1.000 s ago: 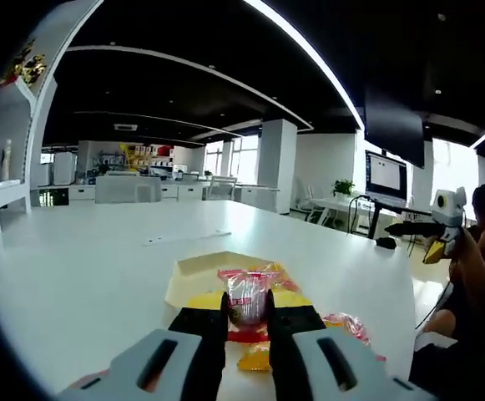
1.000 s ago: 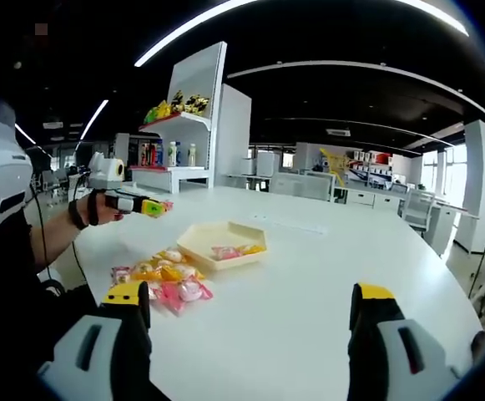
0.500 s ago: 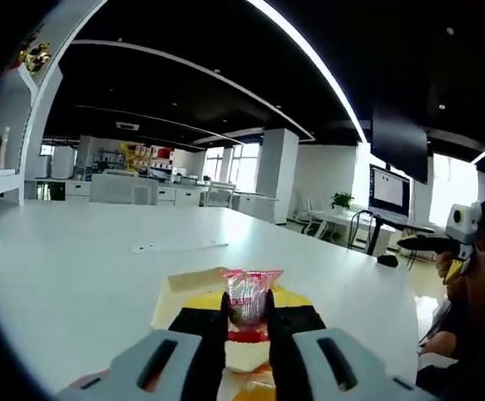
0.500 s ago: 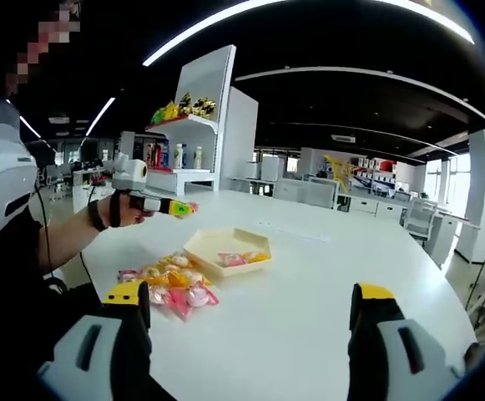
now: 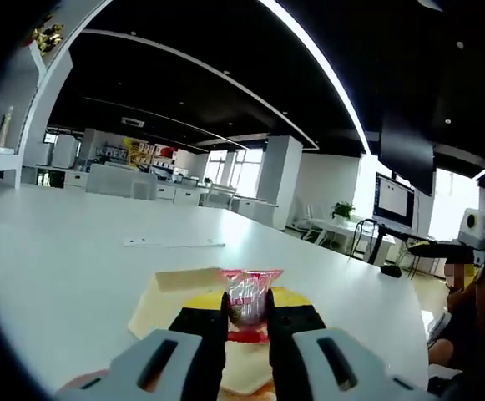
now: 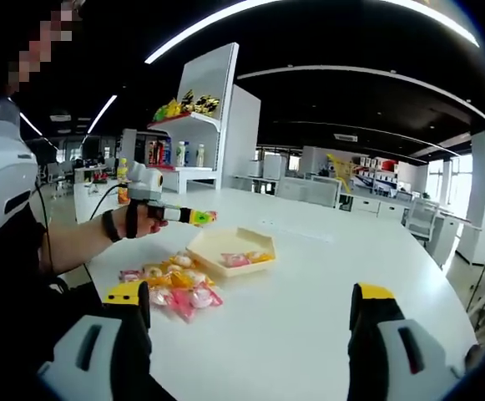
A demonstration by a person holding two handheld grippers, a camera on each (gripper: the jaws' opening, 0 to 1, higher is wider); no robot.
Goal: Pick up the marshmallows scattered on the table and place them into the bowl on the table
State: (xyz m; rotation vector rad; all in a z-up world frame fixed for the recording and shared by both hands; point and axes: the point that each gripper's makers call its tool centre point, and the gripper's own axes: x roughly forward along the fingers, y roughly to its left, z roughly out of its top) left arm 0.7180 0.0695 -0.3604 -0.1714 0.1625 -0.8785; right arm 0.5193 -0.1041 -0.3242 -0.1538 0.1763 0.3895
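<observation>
Left hand-held gripper (image 5: pixel 247 322) pinches a wrapped marshmallow (image 5: pixel 248 294); right hand-held gripper (image 6: pixel 250 309) gapes wide, empty.

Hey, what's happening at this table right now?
A person is clearing wrapped marshmallows off a white table into a shallow cream bowl. The left gripper is shut on one wrapped marshmallow and holds it above the bowl. The right gripper is open and holds nothing. A pile of marshmallows lies on the table beside the bowl, and a few are already in the bowl.
</observation>
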